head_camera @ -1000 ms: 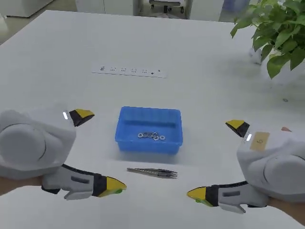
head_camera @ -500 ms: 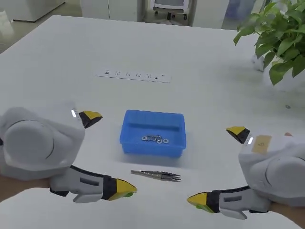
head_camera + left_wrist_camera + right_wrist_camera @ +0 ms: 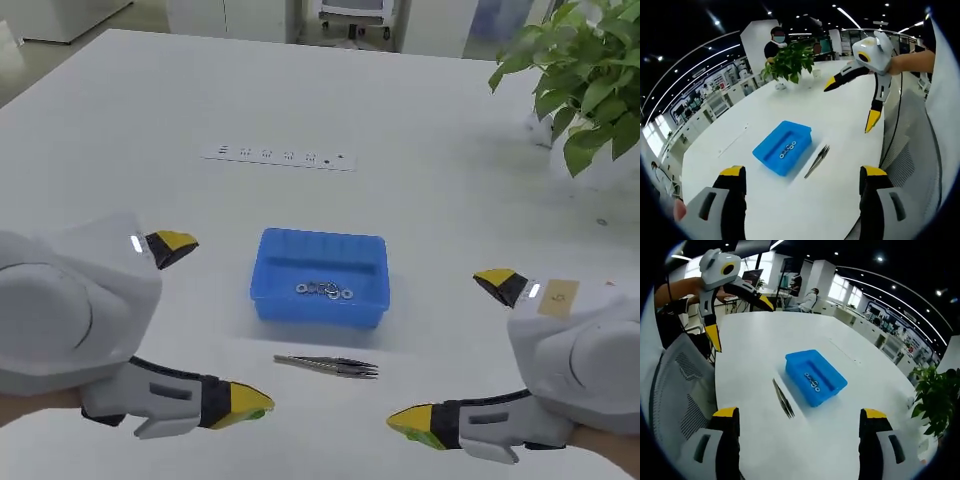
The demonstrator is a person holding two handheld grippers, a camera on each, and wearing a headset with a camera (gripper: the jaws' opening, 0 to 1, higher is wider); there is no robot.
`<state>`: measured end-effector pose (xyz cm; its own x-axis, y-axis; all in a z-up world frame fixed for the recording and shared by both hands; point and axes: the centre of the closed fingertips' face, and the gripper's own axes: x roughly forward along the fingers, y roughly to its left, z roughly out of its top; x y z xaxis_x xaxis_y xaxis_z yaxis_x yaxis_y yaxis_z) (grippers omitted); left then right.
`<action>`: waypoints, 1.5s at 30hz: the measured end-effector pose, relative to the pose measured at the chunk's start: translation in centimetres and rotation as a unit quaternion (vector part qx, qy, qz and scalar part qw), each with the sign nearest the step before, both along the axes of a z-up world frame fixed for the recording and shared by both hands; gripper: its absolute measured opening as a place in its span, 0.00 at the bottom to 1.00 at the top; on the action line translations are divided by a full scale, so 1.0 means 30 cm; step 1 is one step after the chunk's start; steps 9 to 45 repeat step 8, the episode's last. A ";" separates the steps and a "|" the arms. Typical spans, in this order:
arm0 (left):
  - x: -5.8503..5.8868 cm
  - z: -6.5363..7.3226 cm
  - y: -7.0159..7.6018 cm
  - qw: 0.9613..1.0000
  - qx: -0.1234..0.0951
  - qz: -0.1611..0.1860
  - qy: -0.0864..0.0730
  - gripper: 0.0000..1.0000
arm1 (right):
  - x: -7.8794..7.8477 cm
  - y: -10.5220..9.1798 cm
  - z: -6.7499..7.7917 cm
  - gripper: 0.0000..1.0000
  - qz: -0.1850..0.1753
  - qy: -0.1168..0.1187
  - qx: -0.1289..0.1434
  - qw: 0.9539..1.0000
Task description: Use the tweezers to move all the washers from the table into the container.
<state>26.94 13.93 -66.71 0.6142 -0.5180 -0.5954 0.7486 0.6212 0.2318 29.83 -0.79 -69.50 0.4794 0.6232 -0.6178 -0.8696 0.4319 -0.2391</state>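
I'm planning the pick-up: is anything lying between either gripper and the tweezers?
Nothing visible does. The tweezers lie on bare table just in front of the blue container, with the left gripper and right gripper open on either side.

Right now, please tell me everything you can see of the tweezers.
The tweezers are thin, grey and metallic-looking, with two arms joined at one end and spread at the other. They lie flat on the white table, alongside the blue container, apart from it. Only the table touches them.
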 end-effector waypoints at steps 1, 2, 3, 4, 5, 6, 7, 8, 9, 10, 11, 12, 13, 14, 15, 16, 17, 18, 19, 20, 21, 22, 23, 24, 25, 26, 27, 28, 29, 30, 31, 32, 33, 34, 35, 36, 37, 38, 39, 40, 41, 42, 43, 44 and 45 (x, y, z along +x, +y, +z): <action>-0.005 -0.006 -0.001 1.000 0.000 0.005 0.001 0.99 | -0.003 0.003 0.003 1.00 0.001 -0.001 0.002 1.000; -0.009 -0.007 -0.004 1.000 -0.005 0.008 0.001 0.99 | -0.004 0.004 0.002 1.00 0.002 0.000 0.001 1.000; -0.015 -0.009 -0.011 1.000 -0.013 0.012 0.004 0.99 | -0.005 0.004 -0.003 1.00 0.004 0.001 -0.003 1.000; -0.022 -0.009 -0.017 1.000 -0.019 0.011 0.006 0.99 | -0.007 0.004 -0.005 1.00 0.006 0.000 -0.005 1.000; -0.028 -0.012 -0.020 1.000 -0.019 0.009 0.009 0.99 | -0.008 0.002 -0.009 1.00 0.007 0.001 -0.008 1.000; -0.031 -0.015 -0.020 1.000 -0.017 0.009 0.010 0.98 | -0.008 0.001 -0.011 1.00 0.007 0.001 -0.009 1.000; -0.032 -0.022 -0.015 1.000 -0.010 0.010 0.011 0.98 | -0.010 -0.001 -0.014 1.00 0.008 0.000 -0.012 1.000; -0.034 -0.028 -0.011 1.000 -0.006 0.010 0.013 0.98 | -0.011 -0.003 -0.018 1.00 0.008 0.001 -0.014 1.000; -0.034 -0.028 -0.011 1.000 -0.006 0.010 0.013 0.98 | -0.011 -0.003 -0.018 1.00 0.008 0.001 -0.014 1.000; -0.034 -0.028 -0.011 1.000 -0.006 0.010 0.013 0.98 | -0.011 -0.003 -0.018 1.00 0.008 0.001 -0.014 1.000; -0.034 -0.028 -0.011 1.000 -0.006 0.010 0.013 0.98 | -0.011 -0.003 -0.018 1.00 0.008 0.001 -0.014 1.000; -0.034 -0.028 -0.011 1.000 -0.006 0.010 0.013 0.98 | -0.011 -0.003 -0.018 1.00 0.008 0.001 -0.014 1.000; -0.034 -0.028 -0.011 1.000 -0.006 0.010 0.013 0.98 | -0.011 -0.003 -0.018 1.00 0.008 0.001 -0.014 1.000; -0.034 -0.028 -0.011 1.000 -0.006 0.010 0.013 0.98 | -0.011 -0.003 -0.018 1.00 0.008 0.001 -0.014 1.000; -0.034 -0.028 -0.011 1.000 -0.006 0.010 0.013 0.98 | -0.011 -0.003 -0.018 1.00 0.008 0.001 -0.014 1.000; -0.034 -0.028 -0.011 1.000 -0.006 0.010 0.013 0.98 | -0.011 -0.003 -0.018 1.00 0.008 0.001 -0.014 1.000; -0.034 -0.028 -0.011 1.000 -0.006 0.010 0.013 0.98 | -0.011 -0.003 -0.018 1.00 0.008 0.001 -0.014 1.000; -0.034 -0.028 -0.011 1.000 -0.006 0.010 0.013 0.98 | -0.011 -0.003 -0.018 1.00 0.008 0.001 -0.014 1.000; -0.034 -0.028 -0.011 1.000 -0.006 0.010 0.013 0.98 | -0.011 -0.003 -0.018 1.00 0.008 0.001 -0.014 1.000; -0.034 -0.028 -0.011 1.000 -0.006 0.010 0.013 0.98 | -0.011 -0.003 -0.018 1.00 0.008 0.001 -0.014 1.000; -0.034 -0.028 -0.011 1.000 -0.006 0.010 0.013 0.98 | -0.011 -0.003 -0.018 1.00 0.008 0.001 -0.014 1.000; -0.034 -0.028 -0.011 1.000 -0.006 0.010 0.013 0.98 | -0.011 -0.003 -0.018 1.00 0.008 0.001 -0.014 1.000; -0.034 -0.028 -0.011 1.000 -0.006 0.010 0.013 0.98 | -0.011 -0.003 -0.018 1.00 0.008 0.001 -0.014 1.000; -0.034 -0.028 -0.011 1.000 -0.006 0.010 0.013 0.98 | -0.011 -0.003 -0.018 1.00 0.008 0.001 -0.014 1.000; -0.034 -0.028 -0.011 1.000 -0.006 0.010 0.013 0.98 | -0.011 -0.003 -0.018 1.00 0.008 0.001 -0.014 1.000; -0.034 -0.028 -0.011 1.000 -0.006 0.010 0.013 0.98 | -0.011 -0.003 -0.018 1.00 0.008 0.001 -0.014 1.000; -0.034 -0.028 -0.011 1.000 -0.006 0.010 0.013 0.98 | -0.011 -0.003 -0.018 1.00 0.008 0.001 -0.014 1.000; -0.034 -0.028 -0.011 1.000 -0.006 0.010 0.013 0.98 | -0.011 -0.003 -0.018 1.00 0.008 0.001 -0.014 1.000; -0.034 -0.028 -0.011 1.000 -0.006 0.010 0.013 0.98 | -0.011 -0.003 -0.018 1.00 0.008 0.001 -0.014 1.000; -0.034 -0.028 -0.011 1.000 -0.006 0.010 0.013 0.98 | -0.011 -0.003 -0.018 1.00 0.008 0.001 -0.014 1.000; -0.034 -0.028 -0.011 1.000 -0.006 0.010 0.013 0.98 | -0.011 -0.003 -0.018 1.00 0.008 0.001 -0.014 1.000; -0.034 -0.028 -0.011 1.000 -0.006 0.010 0.013 0.98 | -0.011 -0.003 -0.018 1.00 0.008 0.001 -0.014 1.000; -0.034 -0.028 -0.011 1.000 -0.006 0.010 0.013 0.98 | -0.011 -0.003 -0.018 1.00 0.008 0.001 -0.014 1.000; -0.034 -0.028 -0.011 1.000 -0.006 0.010 0.013 0.98 | -0.011 -0.003 -0.018 1.00 0.008 0.001 -0.014 1.000; -0.034 -0.028 -0.011 1.000 -0.006 0.010 0.013 0.98 | -0.011 -0.003 -0.018 1.00 0.008 0.001 -0.014 1.000; -0.034 -0.028 -0.011 1.000 -0.006 0.010 0.013 0.98 | -0.011 -0.003 -0.018 1.00 0.008 0.001 -0.014 1.000; -0.034 -0.028 -0.011 1.000 -0.006 0.010 0.013 0.98 | -0.011 -0.003 -0.018 1.00 0.008 0.001 -0.014 1.000; -0.034 -0.028 -0.011 1.000 -0.006 0.010 0.013 0.98 | -0.011 -0.003 -0.018 1.00 0.008 0.001 -0.014 1.000; -0.034 -0.028 -0.011 1.000 -0.006 0.010 0.013 0.98 | -0.011 -0.003 -0.018 1.00 0.008 0.001 -0.014 1.000; -0.034 -0.028 -0.011 1.000 -0.006 0.010 0.013 0.98 | -0.011 -0.003 -0.018 1.00 0.008 0.001 -0.014 1.000; -0.034 -0.028 -0.011 1.000 -0.006 0.010 0.013 0.98 | -0.011 -0.003 -0.018 1.00 0.008 0.001 -0.014 1.000; -0.034 -0.028 -0.011 1.000 -0.006 0.010 0.013 0.98 | -0.011 -0.003 -0.018 1.00 0.008 0.001 -0.014 1.000; -0.034 -0.028 -0.011 1.000 -0.006 0.010 0.013 0.98 | -0.011 -0.003 -0.018 1.00 0.008 0.001 -0.014 1.000; -0.034 -0.028 -0.011 1.000 -0.006 0.010 0.013 0.98 | -0.011 -0.003 -0.018 1.00 0.008 0.001 -0.014 1.000; -0.034 -0.028 -0.011 1.000 -0.006 0.010 0.013 0.98 | -0.011 -0.003 -0.018 1.00 0.008 0.001 -0.014 1.000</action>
